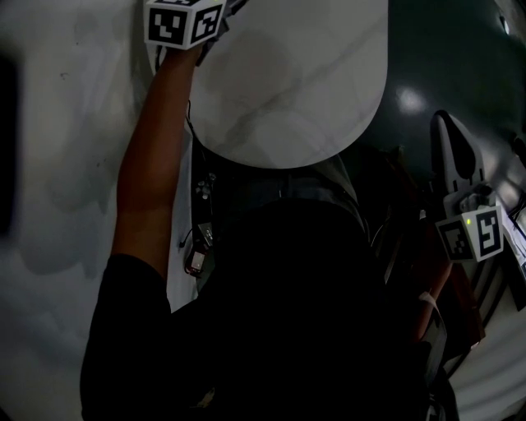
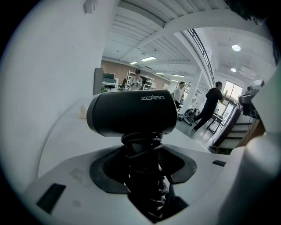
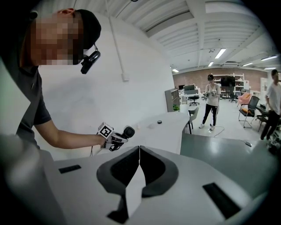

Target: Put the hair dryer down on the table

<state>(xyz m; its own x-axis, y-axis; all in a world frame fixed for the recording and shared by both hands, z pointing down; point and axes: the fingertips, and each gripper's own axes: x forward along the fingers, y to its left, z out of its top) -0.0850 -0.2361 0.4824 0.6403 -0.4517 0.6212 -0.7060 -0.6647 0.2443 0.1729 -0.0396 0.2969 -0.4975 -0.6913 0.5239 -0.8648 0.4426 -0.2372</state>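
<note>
A black hair dryer (image 2: 131,113) with its cord coiled round the handle (image 2: 147,176) stands upright between my left gripper's jaws. My left gripper (image 2: 145,154) is shut on that handle. In the right gripper view the left gripper (image 3: 123,137) holds the dryer (image 3: 128,131) out over the near end of the white table (image 3: 169,127); I cannot tell whether it touches the top. In the head view only the left gripper's marker cube (image 1: 185,23) shows, by the table (image 1: 288,90). My right gripper (image 3: 139,154) hangs off to the right (image 1: 445,127), shut and empty.
A small dark round object (image 3: 159,122) lies far along the table and a small pale object (image 2: 83,112) sits on it near the wall. A chair (image 3: 193,115) stands at the table's end. Several people stand on the open grey floor (image 3: 219,149) beyond.
</note>
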